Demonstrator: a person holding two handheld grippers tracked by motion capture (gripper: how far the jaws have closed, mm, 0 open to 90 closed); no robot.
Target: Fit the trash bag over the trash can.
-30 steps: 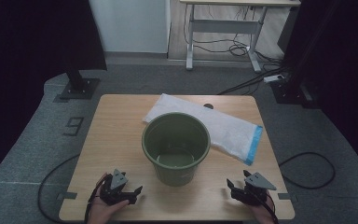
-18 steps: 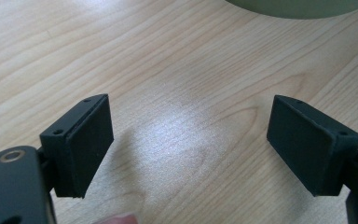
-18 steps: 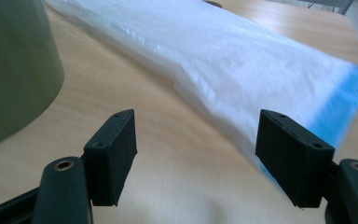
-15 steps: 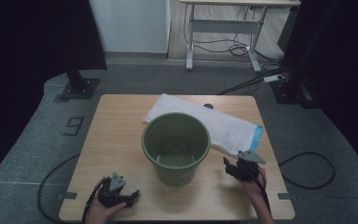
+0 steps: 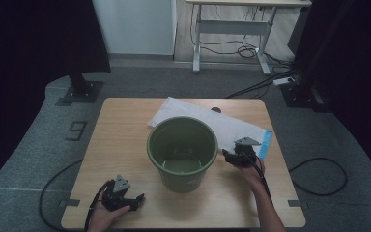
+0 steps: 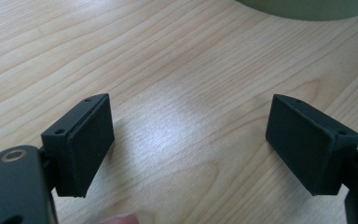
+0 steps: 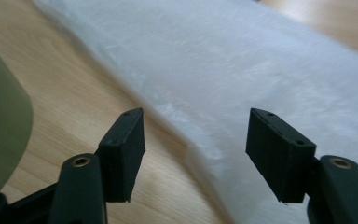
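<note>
A green plastic bucket [image 5: 182, 145] stands upright in the middle of the wooden table [image 5: 121, 130], with nothing visible inside it. Behind it and to its right lies a flat white sheet [image 5: 232, 128] with a blue end strip [image 5: 266, 142]. My right gripper [image 5: 228, 155] hovers just right of the bucket at the sheet's near edge. Its jaws have just been closing, they still stand apart, and nothing is gripped. In the right gripper view the gripper [image 7: 196, 135] faces the white sheet [image 7: 270, 70], with the bucket wall [image 7: 0, 116] at left. My left gripper [image 5: 136, 199] rests open near the front left edge, over bare wood [image 6: 189, 126].
The bucket's base [image 6: 307, 5] lies just ahead of the left jaws. A dark round hole [image 5: 216, 110] sits in the tabletop behind the sheet. On the floor beyond are a desk frame [image 5: 232, 29], loose cables [image 5: 319, 169] and a black stand base [image 5: 81, 91].
My right gripper has travelled from the table's front right corner forward and left to the bucket's right side, at the white sheet. The left gripper has stayed where it was.
</note>
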